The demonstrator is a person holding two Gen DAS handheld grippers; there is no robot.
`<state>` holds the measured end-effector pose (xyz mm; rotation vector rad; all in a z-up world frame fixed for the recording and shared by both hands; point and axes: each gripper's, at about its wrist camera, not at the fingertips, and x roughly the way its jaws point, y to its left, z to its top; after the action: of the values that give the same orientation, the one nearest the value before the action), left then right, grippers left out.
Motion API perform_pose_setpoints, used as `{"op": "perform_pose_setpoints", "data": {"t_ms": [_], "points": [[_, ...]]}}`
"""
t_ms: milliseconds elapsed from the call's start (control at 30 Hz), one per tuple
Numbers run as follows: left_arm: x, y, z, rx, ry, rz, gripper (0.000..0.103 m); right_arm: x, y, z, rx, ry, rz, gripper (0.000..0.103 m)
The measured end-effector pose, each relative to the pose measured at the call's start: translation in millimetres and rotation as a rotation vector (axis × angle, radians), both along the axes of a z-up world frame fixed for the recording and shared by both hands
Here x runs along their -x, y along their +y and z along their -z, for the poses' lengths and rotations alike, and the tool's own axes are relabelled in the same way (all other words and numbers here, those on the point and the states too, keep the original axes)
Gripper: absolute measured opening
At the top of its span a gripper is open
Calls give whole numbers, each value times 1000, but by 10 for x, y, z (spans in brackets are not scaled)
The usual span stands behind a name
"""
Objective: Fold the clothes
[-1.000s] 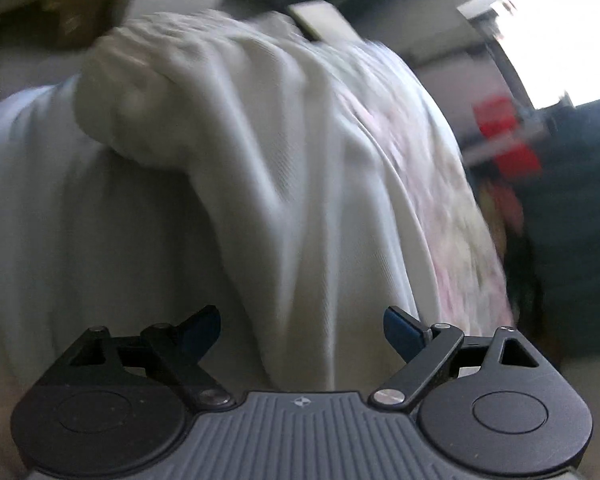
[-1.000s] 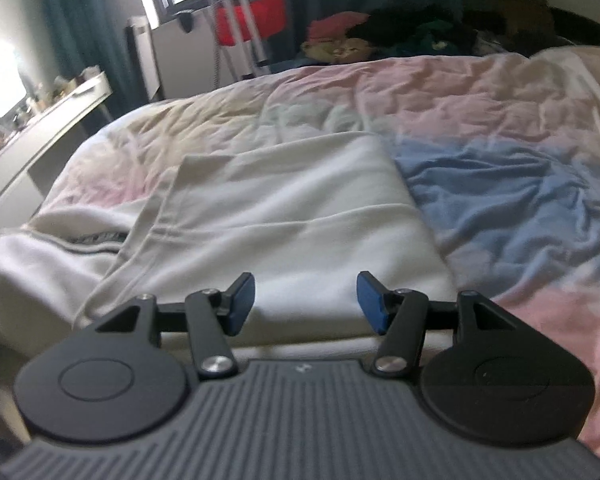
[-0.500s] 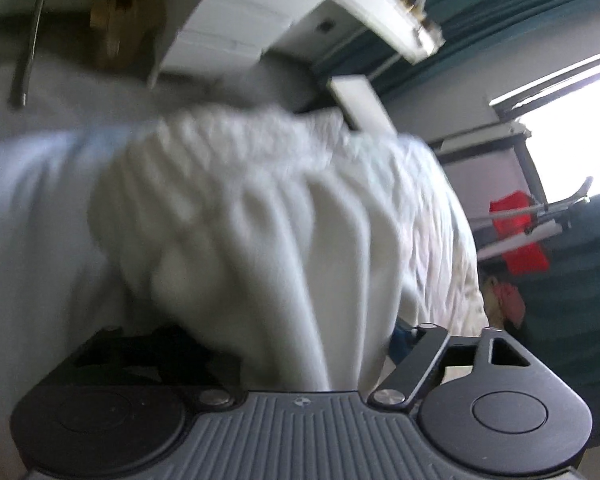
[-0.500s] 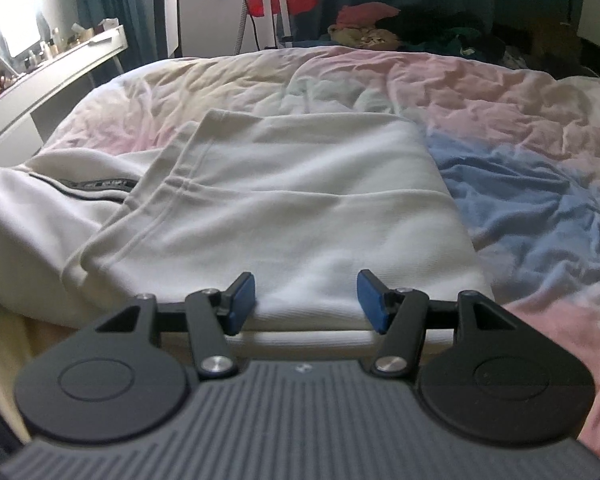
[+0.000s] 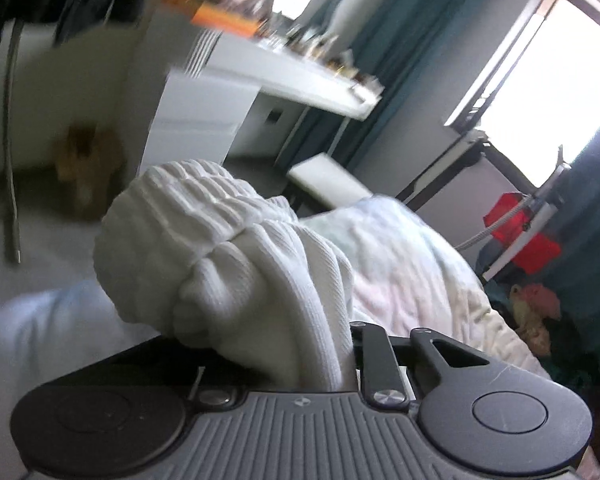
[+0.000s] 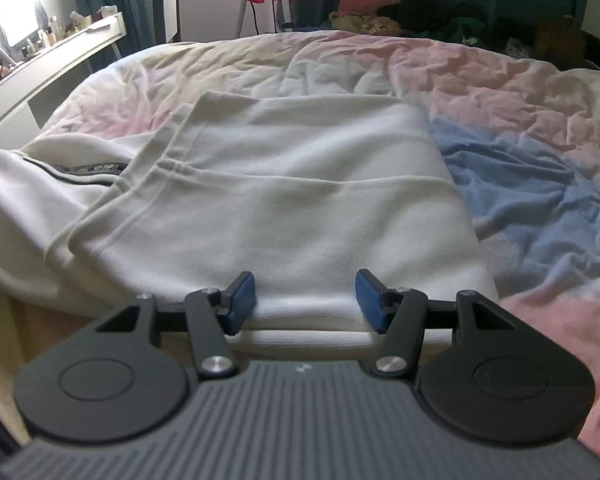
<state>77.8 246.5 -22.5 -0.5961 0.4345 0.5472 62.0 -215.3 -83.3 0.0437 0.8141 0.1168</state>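
White ribbed garment (image 5: 236,276): a bunched, gathered section is pinched in the left hand-held gripper (image 5: 320,364), raised off the bed (image 5: 416,280) with the room behind it. The jaws have just been closing, and the cloth sits between them; the pads are buried in the fabric, only the right linkage is visible. In the right wrist view the rest of the garment (image 6: 300,200) lies flat on the bed (image 6: 500,80), folded over itself, near edge at the bed's near side. A dark printed band (image 6: 88,170) runs across the left portion; it carries lettering, too blurred to read. No other legible brand or label. The right hand-held gripper (image 6: 306,300) hangs spread over the near hem, blue pads apart, not pinching anything; cloth is below and between them, and I cannot tell whether they touch it. Versus one second ago: the left jaws were wide with the garment draped ahead of them, now they are clamped on it and the view has tilted up and rolled, showing the white counter (image 5: 300,84) with small bottles and the window (image 5: 560,92). Right view is closer to the hem, and its jaw spacing is unchanged. Background: pastel pink and blue duvet, red item (image 5: 520,236) on a stand, clothes pile (image 6: 400,12) beyond the bed.
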Motion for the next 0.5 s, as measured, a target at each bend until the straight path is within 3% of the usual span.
{"op": "perform_pose_setpoints", "data": {"t_ms": [167,300,400,500], "points": [[-133,-809,-571,-313,-67,122,20,26,-166,-69,-91,-4,33,58],[-239,-1763,-877,-475,-157,233,20,23,-412,-160,-197,-20,109,59],[-336,-2528,-885,-596,-205,306,17,33,-637,-237,-255,-47,182,59],[-425,-3244,-645,-678,-225,386,15,76,-927,-279,-324,-71,268,59]]}}
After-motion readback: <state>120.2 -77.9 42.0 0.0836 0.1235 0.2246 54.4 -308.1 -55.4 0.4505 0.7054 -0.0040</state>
